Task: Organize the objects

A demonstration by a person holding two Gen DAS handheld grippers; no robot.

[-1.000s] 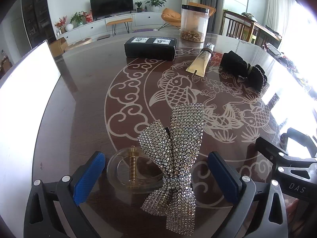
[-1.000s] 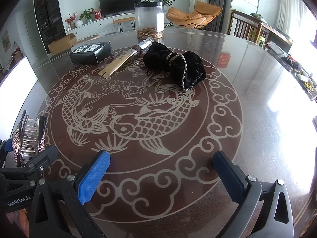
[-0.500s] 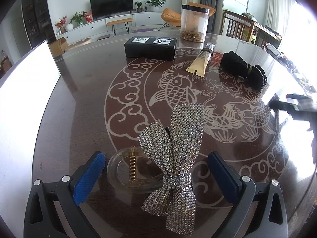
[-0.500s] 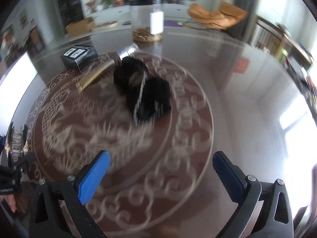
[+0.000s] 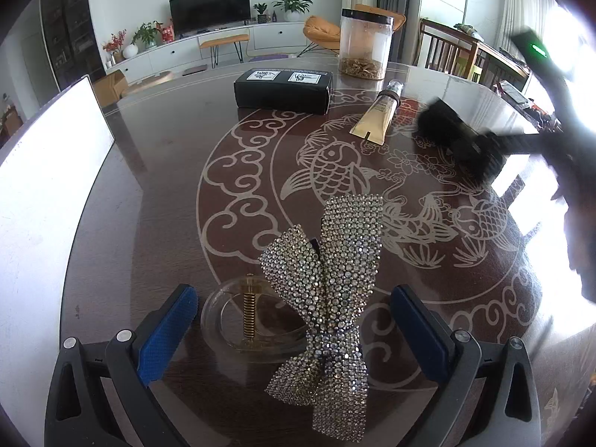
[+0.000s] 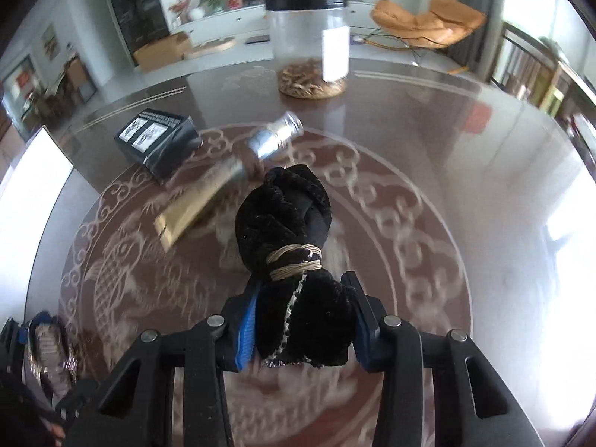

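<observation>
Left wrist view: the left gripper [image 5: 294,320] stands spread wide, pinching nothing, and between its blue pads lies one rhinestone bow clip [image 5: 331,290] beside one clear round dish [image 5: 223,316] with a brass spring. The round table [image 5: 156,186] runs bare from about 9 to 11 o'clock up to its rim. At 12 o'clock sits one black box [image 5: 283,89], at 1 o'clock one clear jar [image 5: 365,44] and one gold tube [image 5: 378,115]. At 2 o'clock the right gripper's arm is blurred over one black velvet hair tie [image 5: 443,126].

Right wrist view: the right gripper [image 6: 303,329] is closing, both pads pressing the black velvet hair tie at 6 o'clock. The table is open from 1 to 4 o'clock to its far rim. The tube, box and jar lie from 10 to 12 o'clock.
</observation>
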